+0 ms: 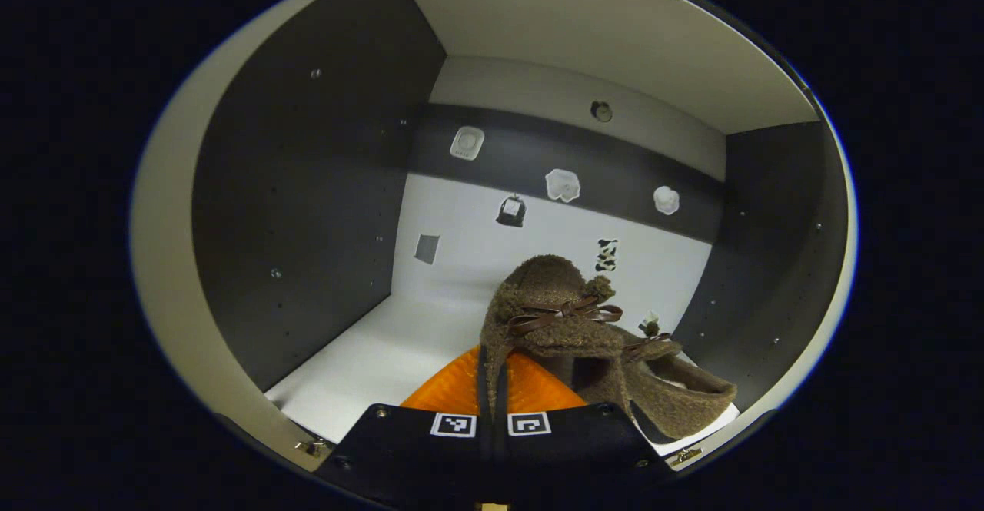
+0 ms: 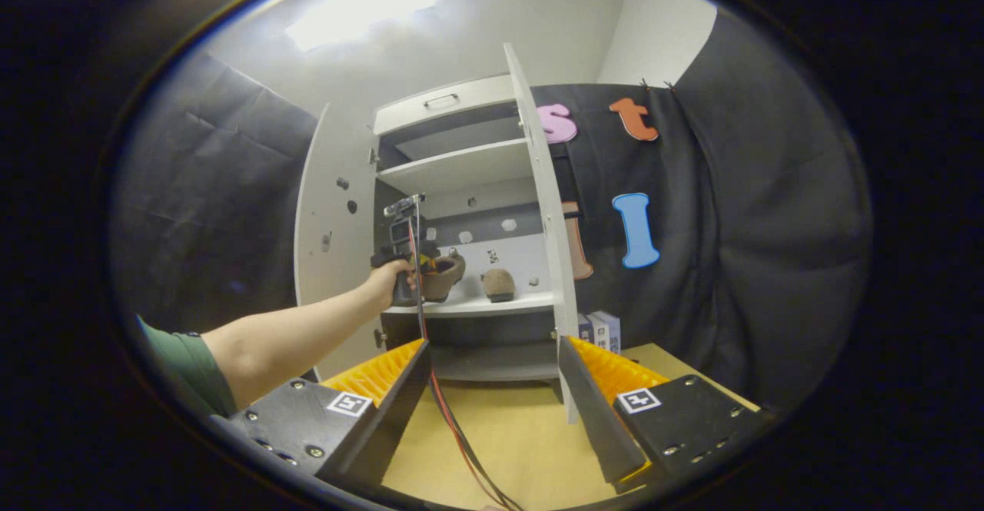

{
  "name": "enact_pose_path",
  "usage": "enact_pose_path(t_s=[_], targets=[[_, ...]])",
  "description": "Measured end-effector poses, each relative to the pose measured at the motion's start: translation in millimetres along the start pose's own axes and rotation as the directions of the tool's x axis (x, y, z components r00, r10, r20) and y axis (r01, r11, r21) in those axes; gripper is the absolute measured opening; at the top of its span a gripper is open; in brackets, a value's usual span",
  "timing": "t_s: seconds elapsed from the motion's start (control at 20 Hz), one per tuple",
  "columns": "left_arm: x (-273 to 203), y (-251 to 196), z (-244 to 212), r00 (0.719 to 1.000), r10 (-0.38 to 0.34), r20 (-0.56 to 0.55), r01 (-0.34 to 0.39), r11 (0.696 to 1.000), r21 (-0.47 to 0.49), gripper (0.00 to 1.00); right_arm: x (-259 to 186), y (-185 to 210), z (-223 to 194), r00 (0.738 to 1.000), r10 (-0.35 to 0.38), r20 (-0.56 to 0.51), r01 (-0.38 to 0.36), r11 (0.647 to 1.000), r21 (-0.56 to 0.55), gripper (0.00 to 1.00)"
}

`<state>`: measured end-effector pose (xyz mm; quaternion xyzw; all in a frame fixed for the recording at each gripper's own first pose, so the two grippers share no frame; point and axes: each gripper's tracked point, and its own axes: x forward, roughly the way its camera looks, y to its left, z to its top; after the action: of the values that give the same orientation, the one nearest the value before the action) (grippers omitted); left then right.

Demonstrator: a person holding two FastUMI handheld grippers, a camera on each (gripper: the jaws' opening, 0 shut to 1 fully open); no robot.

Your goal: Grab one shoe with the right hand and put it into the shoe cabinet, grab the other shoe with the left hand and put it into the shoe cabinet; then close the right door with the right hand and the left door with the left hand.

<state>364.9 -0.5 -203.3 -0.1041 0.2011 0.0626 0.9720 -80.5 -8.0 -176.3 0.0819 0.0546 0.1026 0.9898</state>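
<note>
In the left gripper view my left gripper (image 1: 492,361) is shut on the edge of a brown fuzzy shoe (image 1: 550,296) with a leather bow. It holds the shoe inside the shoe cabinet, just above the white shelf (image 1: 369,350). A second brown shoe (image 1: 680,403) lies close on the right, partly behind the first. The right gripper view shows the cabinet (image 2: 461,165) from farther back, both doors open. There a hand holds the left gripper (image 2: 405,253) with its shoe (image 2: 444,277) at the shelf, beside the other shoe (image 2: 498,284). My right gripper (image 2: 492,350) is open and holds nothing.
The left door (image 2: 330,211) and right door (image 2: 547,211) swing out toward me. Dark side walls (image 1: 307,211) close in the compartment. Small boxes (image 2: 600,330) stand to the right of the cabinet. A wooden surface (image 2: 507,434) lies below my right gripper, with a red cable (image 2: 453,419) across it.
</note>
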Motion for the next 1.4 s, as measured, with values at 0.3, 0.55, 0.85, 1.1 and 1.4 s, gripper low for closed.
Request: enact_pose_path(t_s=[0.3,0.55,0.85,1.1,1.4], targets=[[22,5,-8,0.997,-0.041,-0.063,0.034,0.994,-0.102,0.01,7,-13,-6,0.999,-0.047,-0.011,0.047,0.999,-0.021,1.0],[29,-1,-13,0.996,-0.047,-0.081,0.044,0.998,-0.035,0.05,9,-7,-13,0.999,-0.037,-0.028,0.036,0.998,-0.053,1.0],[11,-1,20,0.998,-0.07,0.001,0.07,0.998,0.004,1.0,11,-3,-17,0.999,-0.028,-0.04,0.025,0.998,-0.06,1.0],[-38,-8,53,0.993,-0.092,0.071,0.09,0.996,0.023,0.96,8,-1,-12,0.999,-0.032,-0.025,0.031,0.997,-0.068,1.0],[-138,-19,90,0.977,-0.147,0.153,0.124,0.98,0.156,0.96,9,2,-12,0.999,-0.033,-0.013,0.033,0.998,-0.046,1.0]])
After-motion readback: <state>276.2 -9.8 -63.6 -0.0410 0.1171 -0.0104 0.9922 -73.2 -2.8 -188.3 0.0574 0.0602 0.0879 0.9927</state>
